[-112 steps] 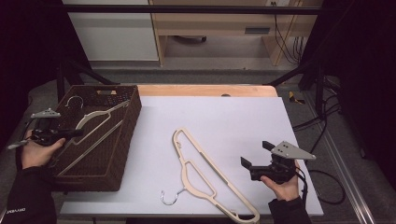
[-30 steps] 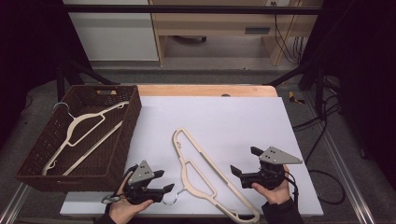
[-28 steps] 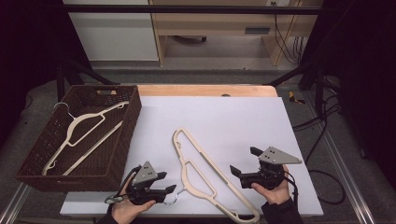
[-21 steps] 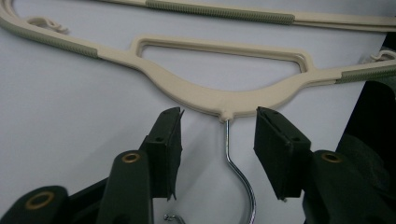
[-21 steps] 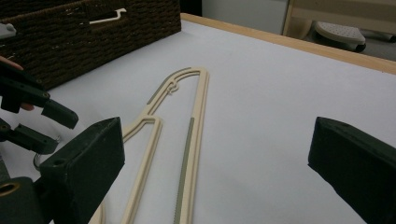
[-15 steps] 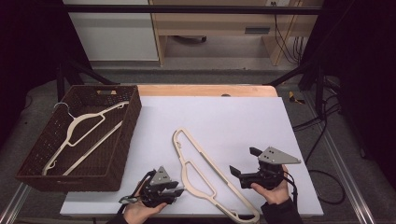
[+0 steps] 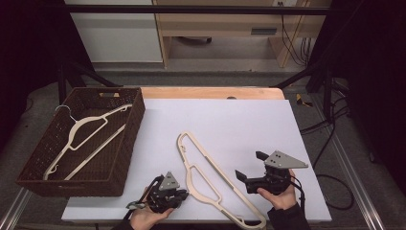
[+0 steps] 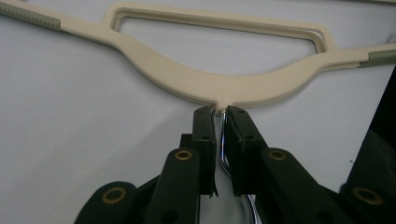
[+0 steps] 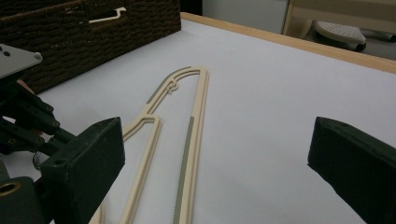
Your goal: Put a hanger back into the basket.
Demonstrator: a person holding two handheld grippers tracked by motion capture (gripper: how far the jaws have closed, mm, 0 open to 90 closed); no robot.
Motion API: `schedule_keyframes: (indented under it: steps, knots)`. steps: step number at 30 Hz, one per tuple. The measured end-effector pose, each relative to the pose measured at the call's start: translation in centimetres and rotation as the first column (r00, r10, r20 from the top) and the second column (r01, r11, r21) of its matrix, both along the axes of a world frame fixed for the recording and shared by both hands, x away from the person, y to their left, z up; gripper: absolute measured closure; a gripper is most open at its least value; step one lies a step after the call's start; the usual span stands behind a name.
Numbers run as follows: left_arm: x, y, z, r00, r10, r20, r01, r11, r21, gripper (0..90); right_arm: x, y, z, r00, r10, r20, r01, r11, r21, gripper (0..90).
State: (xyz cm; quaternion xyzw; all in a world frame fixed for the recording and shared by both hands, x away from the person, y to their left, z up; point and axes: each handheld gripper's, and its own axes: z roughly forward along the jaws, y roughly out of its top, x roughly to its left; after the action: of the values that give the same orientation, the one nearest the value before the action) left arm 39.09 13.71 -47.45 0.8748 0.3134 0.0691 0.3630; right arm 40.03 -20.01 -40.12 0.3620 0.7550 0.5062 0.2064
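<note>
Left gripper (image 7: 179, 195) moved from the basket to the cream plastic hanger (image 7: 210, 179); its jaws have just been closing on the metal hook (image 8: 224, 154).
Your right gripper (image 7: 249, 168) waits gaping beside the hanger, whose long axis runs diagonally away from you; lift with the left.

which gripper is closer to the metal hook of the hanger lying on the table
Left. The left gripper has its jaws closed around the metal hook, right where it joins the cream hanger. The right gripper is open, off to the hanger's other side, not touching it.
</note>
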Motion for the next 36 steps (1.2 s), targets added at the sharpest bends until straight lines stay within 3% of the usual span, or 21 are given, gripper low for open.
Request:
schedule_keyframes:
  steps: [2, 8, 13, 21, 28, 31, 36]
  knots:
    - [-0.1, -0.2, 0.0, 1.0000, -0.003, 0.003, 0.003, 0.9999, 0.010, 87.0, 0.0, 0.0, 0.0, 1.0000, 0.005, 0.000, -0.005, 1.000, -0.004, 4.2]
    - [-0.2, -0.5, 0.3, 0.9998, -0.019, 0.005, 0.018, 0.9992, 0.036, 88.4, 0.0, 0.1, -0.1, 1.0000, 0.005, -0.004, -0.005, 1.000, -0.005, 4.3]
    - [-0.2, -0.5, 0.9, 0.9999, -0.016, 0.001, 0.016, 0.9997, 0.017, 88.6, 0.0, 0.4, -0.2, 0.9999, 0.013, -0.008, -0.013, 1.000, -0.008, 4.5]
    - [-0.1, -0.7, 3.1, 0.9994, -0.024, 0.024, 0.024, 0.9995, 0.020, 88.7, -0.2, 1.3, -0.4, 0.9986, 0.049, -0.020, -0.050, 0.999, -0.021, 6.6]
    - [0.1, -1.3, 4.7, 0.9994, -0.016, 0.032, 0.014, 0.9989, 0.045, 88.7, -0.5, 2.8, -0.6, 0.9951, 0.092, -0.037, -0.093, 0.995, -0.024, 8.2]
    - [0.2, -1.5, 5.3, 0.9997, -0.004, 0.024, 0.003, 0.9989, 0.048, 88.7, -0.8, 4.5, -0.9, 0.9891, 0.136, -0.056, -0.139, 0.989, -0.041, 9.2]
    - [0.4, -1.3, 5.6, 0.9999, 0.001, 0.016, -0.002, 0.9992, 0.040, 88.8, -1.1, 6.5, -1.6, 0.9850, 0.153, -0.079, -0.159, 0.985, -0.067, 9.6]
